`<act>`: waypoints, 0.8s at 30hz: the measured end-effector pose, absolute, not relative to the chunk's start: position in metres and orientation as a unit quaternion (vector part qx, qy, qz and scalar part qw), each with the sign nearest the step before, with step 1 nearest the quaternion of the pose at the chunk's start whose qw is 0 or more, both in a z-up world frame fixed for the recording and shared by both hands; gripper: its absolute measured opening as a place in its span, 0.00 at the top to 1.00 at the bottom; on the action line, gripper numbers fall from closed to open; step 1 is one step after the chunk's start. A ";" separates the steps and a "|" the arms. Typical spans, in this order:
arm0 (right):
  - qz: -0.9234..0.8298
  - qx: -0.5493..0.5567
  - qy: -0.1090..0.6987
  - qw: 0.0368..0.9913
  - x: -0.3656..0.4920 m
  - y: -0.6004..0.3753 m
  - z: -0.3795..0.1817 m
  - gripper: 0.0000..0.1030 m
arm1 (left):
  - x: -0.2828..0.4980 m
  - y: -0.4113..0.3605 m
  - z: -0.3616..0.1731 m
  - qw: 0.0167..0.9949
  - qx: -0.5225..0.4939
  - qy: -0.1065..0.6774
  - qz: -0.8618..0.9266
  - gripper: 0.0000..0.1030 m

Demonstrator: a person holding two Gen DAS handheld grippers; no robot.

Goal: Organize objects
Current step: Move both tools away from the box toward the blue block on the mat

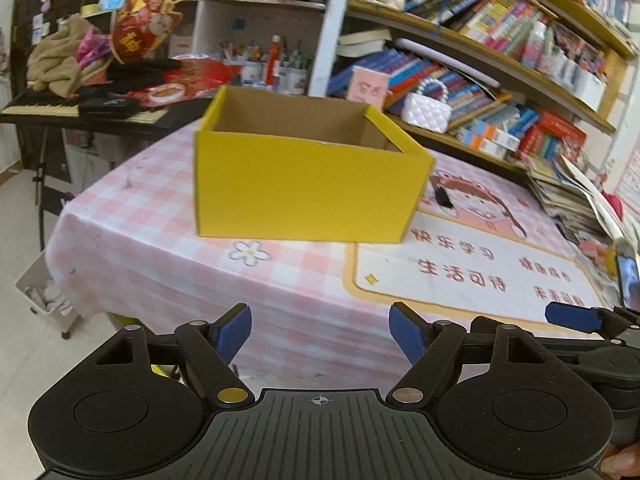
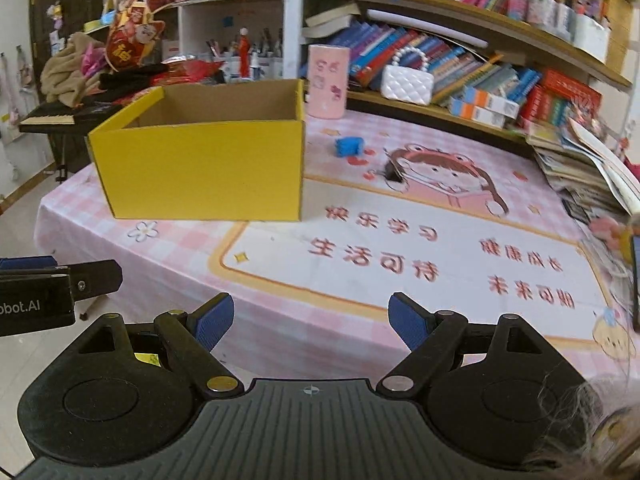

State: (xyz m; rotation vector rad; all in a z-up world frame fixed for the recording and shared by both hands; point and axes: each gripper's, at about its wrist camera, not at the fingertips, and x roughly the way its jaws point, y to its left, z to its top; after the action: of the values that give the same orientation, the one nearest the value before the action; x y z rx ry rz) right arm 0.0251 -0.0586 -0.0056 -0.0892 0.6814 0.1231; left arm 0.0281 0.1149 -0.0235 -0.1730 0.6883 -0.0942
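Note:
A yellow cardboard box (image 1: pixel 304 184) with an open top stands on the pink checked tablecloth (image 1: pixel 168 248); the right wrist view shows this box (image 2: pixel 204 168) at the left. My left gripper (image 1: pixel 320 334) is open, nothing between its blue pads, hovering at the table's near edge short of the box. My right gripper (image 2: pixel 310 320) is open too and holds nothing. Beyond the box lie a small blue object (image 2: pixel 349 146), a small black clip (image 2: pixel 394 172) and a pink cylinder (image 2: pixel 328 82). The right gripper's blue finger (image 1: pixel 572 317) shows at the right of the left wrist view.
Bookshelves (image 2: pixel 480 40) packed with books line the back and right. A white quilted handbag (image 2: pixel 407 82) sits on the low shelf. A pile of magazines (image 2: pixel 580 176) and a phone (image 2: pixel 635 280) lie on the table's right side. A keyboard (image 1: pixel 40 106) stands at the far left.

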 end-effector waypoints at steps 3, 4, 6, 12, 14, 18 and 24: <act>0.045 -0.036 0.336 0.940 0.020 -0.067 -0.007 0.19 | 0.030 0.105 -0.025 0.934 -0.073 0.343 -0.065 0.24; 0.039 -0.033 0.336 0.940 0.019 -0.071 -0.008 0.19 | 0.031 0.100 -0.025 0.933 -0.069 0.345 -0.073 0.24; 0.027 -0.025 0.336 0.941 0.017 -0.078 -0.008 0.19 | 0.033 0.093 -0.025 0.932 -0.061 0.346 -0.087 0.24; -0.005 -0.009 0.341 0.940 0.016 -0.097 -0.011 0.18 | 0.042 0.071 -0.027 0.928 -0.042 0.352 -0.119 0.23; -0.012 -0.007 0.342 0.940 0.018 -0.103 -0.011 0.18 | 0.046 0.064 -0.027 0.927 -0.039 0.352 -0.127 0.23; -0.023 -0.011 0.345 0.938 0.021 -0.116 -0.012 0.18 | 0.057 0.048 -0.028 0.924 -0.037 0.354 -0.141 0.23; -0.052 -0.004 0.355 0.934 0.032 -0.148 -0.014 0.18 | 0.079 0.018 -0.031 0.916 -0.038 0.363 -0.164 0.23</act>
State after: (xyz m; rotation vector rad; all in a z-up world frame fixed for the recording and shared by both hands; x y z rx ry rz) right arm 0.0316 -0.1483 -0.0142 -0.0088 0.7256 -0.1070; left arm 0.0788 0.0185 -0.0311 -0.0779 0.7467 -0.3384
